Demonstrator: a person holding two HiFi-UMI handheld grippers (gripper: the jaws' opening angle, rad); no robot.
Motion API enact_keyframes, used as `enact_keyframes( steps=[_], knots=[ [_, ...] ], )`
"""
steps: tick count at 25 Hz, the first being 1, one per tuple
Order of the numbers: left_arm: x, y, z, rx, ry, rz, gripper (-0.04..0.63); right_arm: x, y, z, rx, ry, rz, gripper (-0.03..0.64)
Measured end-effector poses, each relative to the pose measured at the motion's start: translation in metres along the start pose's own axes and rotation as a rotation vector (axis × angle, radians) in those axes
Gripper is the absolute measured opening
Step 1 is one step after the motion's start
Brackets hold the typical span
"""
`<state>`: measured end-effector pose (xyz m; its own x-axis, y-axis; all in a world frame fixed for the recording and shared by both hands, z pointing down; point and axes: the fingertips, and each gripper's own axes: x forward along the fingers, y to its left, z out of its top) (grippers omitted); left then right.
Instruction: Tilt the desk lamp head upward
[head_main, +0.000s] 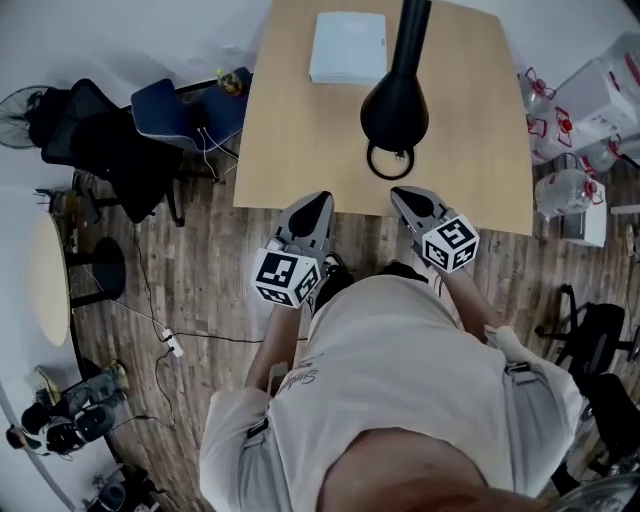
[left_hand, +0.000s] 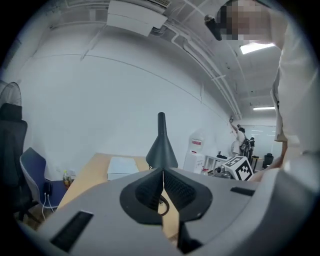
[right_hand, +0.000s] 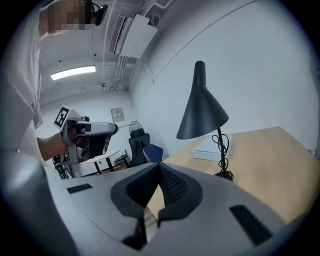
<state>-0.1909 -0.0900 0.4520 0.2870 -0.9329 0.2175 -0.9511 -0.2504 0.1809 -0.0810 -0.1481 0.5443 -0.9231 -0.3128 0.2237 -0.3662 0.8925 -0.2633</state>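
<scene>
Two tools are held at the near edge of the surface (head_main: 300, 140), and neither touches anything. The left hand-held gripper (head_main: 316, 203) has its jaws pressed together along a thin line with nothing between them. The right hand-held gripper (head_main: 402, 194) is likewise closed and empty.

The lamp (head_main: 395, 105) stands on the surface straight ahead of the person, its base and a loop of cable (head_main: 391, 161) close to the near edge. A white box (head_main: 347, 47) lies farther back, to the lamp's left.

The head (right_hand: 202, 112) is a black cone. Its narrow end points up and its wide mouth faces down toward the surface, so its long axis runs close to upright with a slight lean. A thin stem (right_hand: 220, 150) drops from under the mouth to the base.

The lamp lies just ahead of the right hand-held gripper's tips and a touch to their left. From the left hand-held gripper it sits ahead and off to the right, clearly farther. The right one is therefore the nearer, and looks the likelier to do the tilting.

The task is not yet begun. To raise the mouth, the jaws would probably need to open and take the cone from the side. Alternatively, they could push up under its rim while the base stays planted. The base may slide, since nothing pins it.
</scene>
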Motion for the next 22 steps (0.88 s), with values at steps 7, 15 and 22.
enact_keyframes(
  steps=[7,15,22],
  knots=[
    [0.015,0.024,-0.005,-0.002,0.025,-0.178,0.017,0.009,-0.001,-0.003,-0.024,-0.006,-0.213,-0.005],
    [0.035,0.015,-0.015,0.076,0.071,-0.379,0.017,-0.011,-0.006,-0.019,-0.016,-0.01,-0.442,-0.005],
    [0.063,-0.001,-0.03,0.058,0.134,-0.445,0.017,-0.03,-0.021,-0.031,-0.032,0.037,-0.498,-0.005]
  ],
)
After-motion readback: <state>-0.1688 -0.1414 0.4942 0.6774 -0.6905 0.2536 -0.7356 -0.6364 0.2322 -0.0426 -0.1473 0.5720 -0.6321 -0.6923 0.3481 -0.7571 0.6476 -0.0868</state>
